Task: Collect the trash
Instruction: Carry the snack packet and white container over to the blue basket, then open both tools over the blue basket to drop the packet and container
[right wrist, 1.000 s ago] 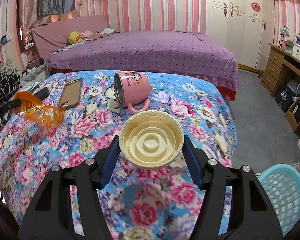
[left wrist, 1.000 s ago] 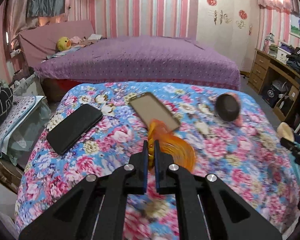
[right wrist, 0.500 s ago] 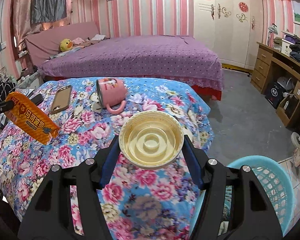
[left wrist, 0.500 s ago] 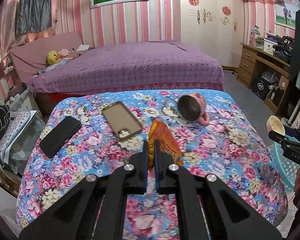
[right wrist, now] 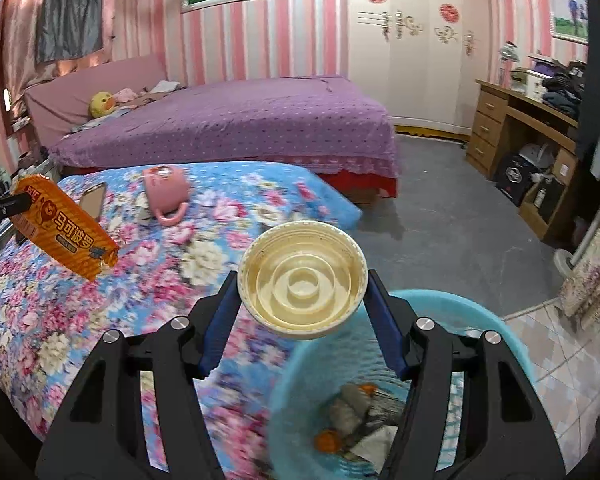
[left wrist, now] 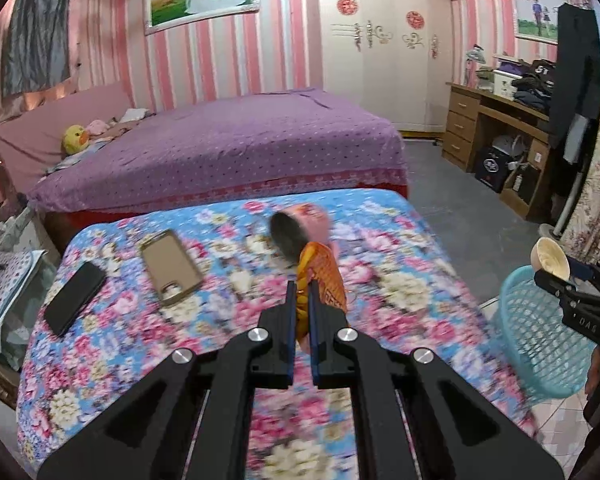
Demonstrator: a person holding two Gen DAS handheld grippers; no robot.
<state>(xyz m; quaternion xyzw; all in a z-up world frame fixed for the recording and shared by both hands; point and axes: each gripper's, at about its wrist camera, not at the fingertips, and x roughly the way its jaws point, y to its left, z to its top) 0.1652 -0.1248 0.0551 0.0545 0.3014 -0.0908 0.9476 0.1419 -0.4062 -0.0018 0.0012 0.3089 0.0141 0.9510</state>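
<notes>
**Two handheld grippers carrying trash beside a floral-covered bed**

The left gripper (left wrist: 300,300) is clamped tight on a crinkled orange plastic snack wrapper (left wrist: 320,276), held in the air above the flower-patterned blue and pink bedspread (left wrist: 140,360). The right gripper (right wrist: 302,280) grips a round cream plastic bowl (right wrist: 302,280) by its rim, one blue pad on each side, its hollow facing the camera. The bowl hangs at the near right edge of the bedspread, over the rim of a light blue plastic mesh basket (right wrist: 512,344) standing on the floor beside the bed. Crumpled paper and orange scraps (right wrist: 352,420) lie in the basket's bottom.

Farther back on the bedspread a pink mug (right wrist: 166,192) lies on its side near the far edge. Left of it lies a tan phone case (left wrist: 172,266), then a black phone (left wrist: 76,298) by the left edge. Beyond stands a bed with a purple dotted cover (left wrist: 228,144).
</notes>
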